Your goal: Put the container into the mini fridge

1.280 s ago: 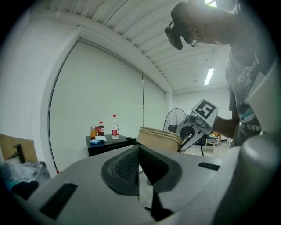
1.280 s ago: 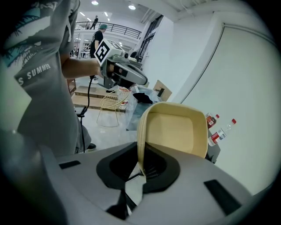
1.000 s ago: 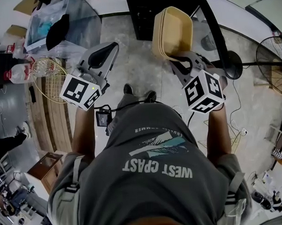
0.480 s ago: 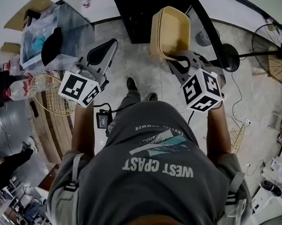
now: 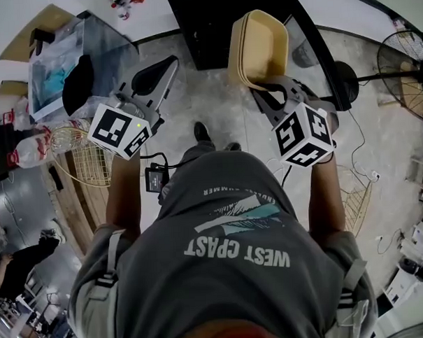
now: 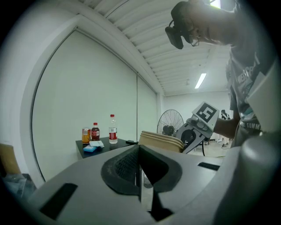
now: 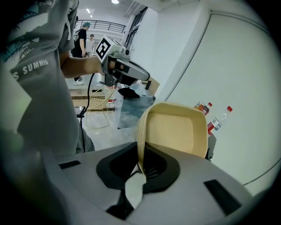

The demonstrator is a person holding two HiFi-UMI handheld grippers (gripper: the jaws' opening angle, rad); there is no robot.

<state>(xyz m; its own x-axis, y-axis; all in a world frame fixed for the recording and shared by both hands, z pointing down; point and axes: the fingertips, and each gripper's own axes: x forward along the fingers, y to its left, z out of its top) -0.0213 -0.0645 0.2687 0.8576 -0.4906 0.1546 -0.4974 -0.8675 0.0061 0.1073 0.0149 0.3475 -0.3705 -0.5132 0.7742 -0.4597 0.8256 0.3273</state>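
gripping the beige container by one edge, the right gripper has its jaws nearly together, both pads pressed on the thin rim wall, which runs down into the slot between them. the container stands on its side above that gripper, its hollow side facing the right gripper view's camera. in the head view the right gripper holds the container out in front of the person, above the grey floor and just before a black cabinet; whether the two touch cannot be told. the left gripper has its jaws closed flat against each other with nothing between them. in the head view the left gripper hangs in the air to the left of the container and well apart from it, touching nothing. the left gripper view shows the container from the side, with the right gripper clamped on its near end. it also shows the cabinet's black top, carrying a cola bottle, a clear bottle and a can. a standing fan is behind the container.
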